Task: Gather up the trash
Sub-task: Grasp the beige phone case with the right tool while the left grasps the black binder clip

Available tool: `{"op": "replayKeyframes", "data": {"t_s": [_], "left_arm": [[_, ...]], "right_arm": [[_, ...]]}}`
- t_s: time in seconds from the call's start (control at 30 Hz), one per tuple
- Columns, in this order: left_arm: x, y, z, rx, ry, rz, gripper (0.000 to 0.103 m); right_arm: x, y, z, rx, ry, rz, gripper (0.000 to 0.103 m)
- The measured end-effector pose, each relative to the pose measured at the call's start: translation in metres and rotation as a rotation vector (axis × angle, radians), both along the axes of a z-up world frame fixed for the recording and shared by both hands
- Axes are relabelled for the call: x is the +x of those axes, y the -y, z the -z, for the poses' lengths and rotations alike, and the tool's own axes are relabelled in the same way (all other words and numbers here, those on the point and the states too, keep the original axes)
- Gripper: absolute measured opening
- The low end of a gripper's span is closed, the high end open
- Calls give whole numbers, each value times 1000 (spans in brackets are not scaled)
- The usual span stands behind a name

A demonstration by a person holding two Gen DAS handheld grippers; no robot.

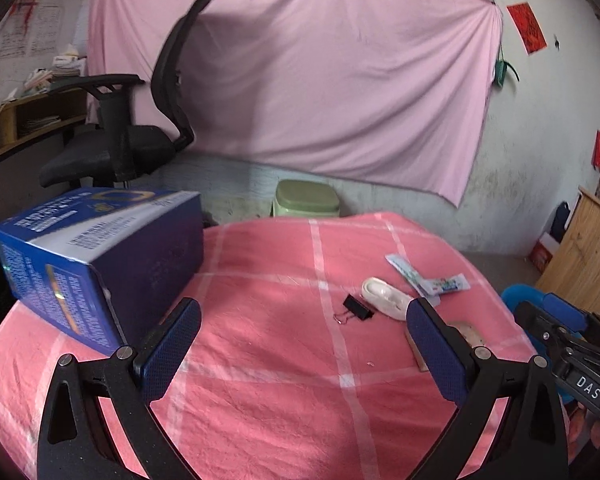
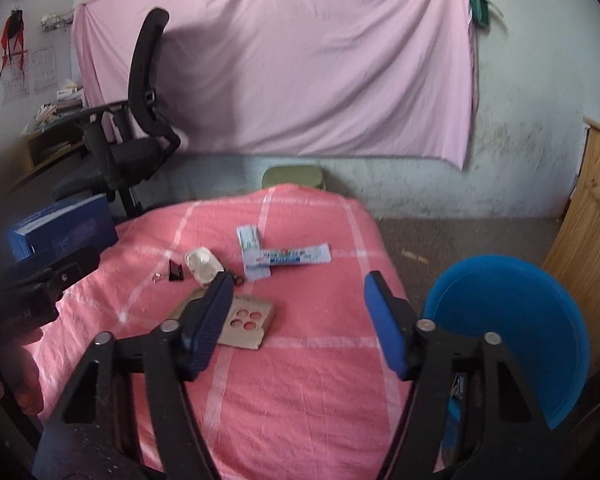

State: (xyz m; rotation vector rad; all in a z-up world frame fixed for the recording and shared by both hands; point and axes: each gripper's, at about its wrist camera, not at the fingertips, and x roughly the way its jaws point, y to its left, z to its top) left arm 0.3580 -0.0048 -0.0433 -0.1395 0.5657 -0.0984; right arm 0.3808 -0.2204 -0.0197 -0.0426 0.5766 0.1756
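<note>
Small trash lies on a table under a pink checked cloth (image 1: 260,264): a black binder clip (image 1: 356,309) (image 2: 175,271), a white plastic shell (image 1: 384,296) (image 2: 203,266), flattened blue-and-white toothpaste boxes (image 1: 444,284) (image 2: 288,257) and a cardboard piece with round holes (image 2: 246,322). My left gripper (image 1: 302,312) hangs open above the cloth, left of these items, with nothing between its fingers. My right gripper (image 2: 299,284) is open over the near right of the table; its left finger (image 2: 212,320) overlaps the cardboard in view. A blue bin (image 2: 512,320) stands at the table's right edge.
A large blue carton (image 1: 100,260) lies tilted on the table's left side. Beyond the far edge stand a green lidded bin (image 1: 306,200) and a black office chair (image 1: 140,120). A wooden board (image 2: 592,240) leans on the right wall. A pink sheet covers the back wall.
</note>
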Motion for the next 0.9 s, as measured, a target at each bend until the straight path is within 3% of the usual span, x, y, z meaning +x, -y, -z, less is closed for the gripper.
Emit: {"op": "replayKeyframes", "data": {"t_s": [0.13, 0.3, 0.47, 0.6, 0.9], "left_arm": [[23, 2, 14, -33, -110, 54, 95], [45, 3, 24, -75, -211, 88, 73], [60, 13, 24, -50, -240, 109, 69], [68, 21, 27, -27, -262, 144, 50], [90, 34, 35, -2, -299, 197, 31]], "right_arm": [[11, -4, 10, -10, -88, -27, 62], [26, -14, 24, -24, -187, -73, 54], [39, -14, 35, -2, -279, -94, 43], [39, -13, 36, 8, -292, -109, 28], [43, -5, 33, 5, -281, -92, 25]]}}
